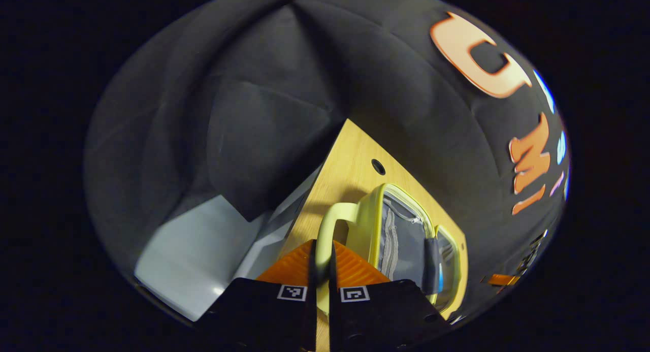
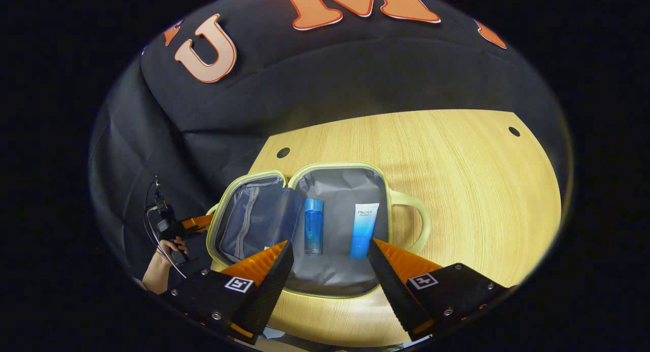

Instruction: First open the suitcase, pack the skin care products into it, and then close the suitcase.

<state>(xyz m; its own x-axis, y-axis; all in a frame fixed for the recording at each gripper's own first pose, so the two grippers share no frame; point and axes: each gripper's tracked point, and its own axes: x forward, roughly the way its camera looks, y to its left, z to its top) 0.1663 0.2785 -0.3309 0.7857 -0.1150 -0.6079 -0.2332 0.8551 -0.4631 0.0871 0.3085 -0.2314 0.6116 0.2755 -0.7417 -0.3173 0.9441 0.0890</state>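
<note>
Left claw [image 1: 321, 270] clamped on soft suitcase handle [image 1: 330, 225]; right claw [image 2: 330, 263] apart above bottle [image 2: 313, 232] and tube [image 2: 364, 230]. Probably light; best lifted by handle.

Pale-green suitcase [image 2: 401, 197] lies open on the table; blue bottle [image 2: 313, 232] and tube [image 2: 363, 230], seemingly flat, inside.

The pale-green fabric suitcase [image 2: 310, 225] lies open on the light wooden table [image 2: 472, 189]. Inside it, a blue clear bottle [image 2: 313, 226] lies beside a blue-and-white tube [image 2: 363, 230]. The right gripper [image 2: 330, 260] hovers with fingers spread at the suitcase's near edge.
</note>
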